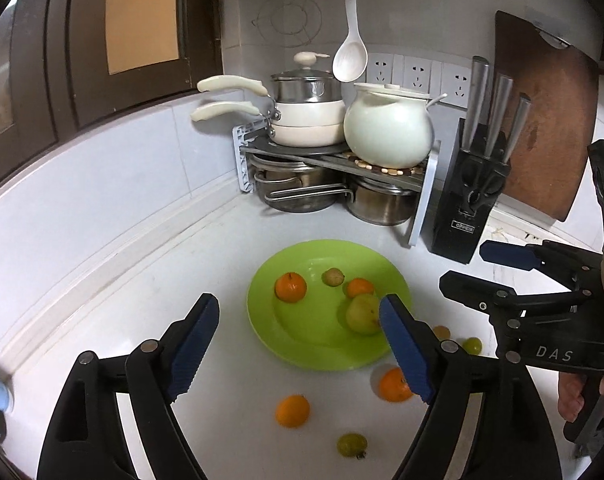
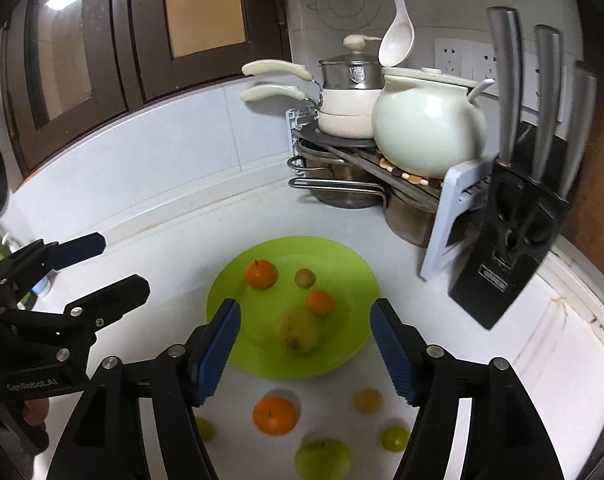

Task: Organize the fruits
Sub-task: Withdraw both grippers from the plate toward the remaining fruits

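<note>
A green plate on the white counter holds two oranges, a yellow-green pear and a small brownish fruit. Loose on the counter in front lie oranges, a green apple and small green fruits. My left gripper is open and empty above the plate's near edge. My right gripper is open and empty over the plate's front. Each gripper also shows in the other's view, the right and the left.
A corner rack with pots and a white ceramic pot stands behind the plate. A black knife block and a wooden cutting board stand to the right. The tiled wall runs along the left.
</note>
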